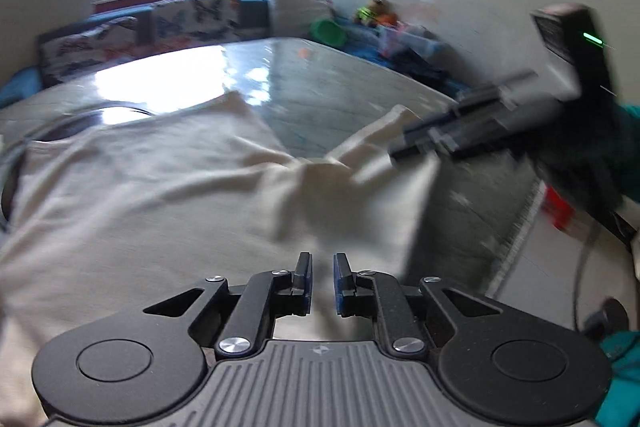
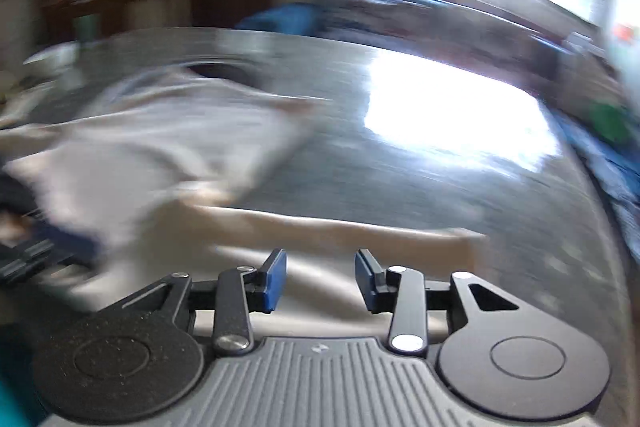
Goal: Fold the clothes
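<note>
A cream garment [image 1: 152,187] lies spread on a glossy grey table [image 1: 328,95]. My left gripper [image 1: 322,267] hovers over its near edge, jaws a little apart and empty. The right gripper [image 1: 404,147] shows in the left wrist view at the garment's right side, above a raised fold [image 1: 372,139]. In the right wrist view the garment [image 2: 168,143] is blurred at left, with a sleeve [image 2: 340,227] stretching right in front of my right gripper [image 2: 321,267], which is open and empty. The left gripper's fingers [image 2: 36,247] show at the far left.
A dark round shape [image 1: 116,113] lies on the table under the garment's far edge. A patterned sofa [image 1: 180,23], a green bowl [image 1: 330,31] and toys stand beyond the table. The table's right edge [image 1: 520,227] drops to the floor.
</note>
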`<state>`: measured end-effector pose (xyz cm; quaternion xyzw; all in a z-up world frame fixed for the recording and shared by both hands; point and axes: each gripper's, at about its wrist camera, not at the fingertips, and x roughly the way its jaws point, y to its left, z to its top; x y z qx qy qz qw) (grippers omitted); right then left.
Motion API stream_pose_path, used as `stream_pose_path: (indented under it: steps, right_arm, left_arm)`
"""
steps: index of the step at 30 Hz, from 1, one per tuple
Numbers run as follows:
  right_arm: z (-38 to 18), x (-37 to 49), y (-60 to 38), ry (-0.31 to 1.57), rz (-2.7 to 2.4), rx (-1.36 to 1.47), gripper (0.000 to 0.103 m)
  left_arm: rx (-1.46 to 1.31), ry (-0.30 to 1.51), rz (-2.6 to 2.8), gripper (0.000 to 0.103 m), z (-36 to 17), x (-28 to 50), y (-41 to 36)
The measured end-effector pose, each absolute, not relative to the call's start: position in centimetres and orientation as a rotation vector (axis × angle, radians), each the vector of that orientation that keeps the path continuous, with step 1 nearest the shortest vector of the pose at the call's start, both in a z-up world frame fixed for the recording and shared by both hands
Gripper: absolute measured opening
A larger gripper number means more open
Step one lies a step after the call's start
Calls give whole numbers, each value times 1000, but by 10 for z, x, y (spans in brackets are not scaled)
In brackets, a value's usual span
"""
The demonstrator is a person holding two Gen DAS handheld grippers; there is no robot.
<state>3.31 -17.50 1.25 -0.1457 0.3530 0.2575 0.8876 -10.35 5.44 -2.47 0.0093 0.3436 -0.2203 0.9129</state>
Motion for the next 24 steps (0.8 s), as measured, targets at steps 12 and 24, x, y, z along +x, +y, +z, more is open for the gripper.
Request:
stream_pose_path:
  steps: [12, 24]
  right_arm:
    - [-9, 78, -252, 794, 355, -67, 15]
    - [0, 45, -249, 781, 217, -249, 22]
  left_arm:
    - [23, 701, -476, 16, -19, -108, 51]
    - [-5, 715, -535, 23, -28, -103, 45]
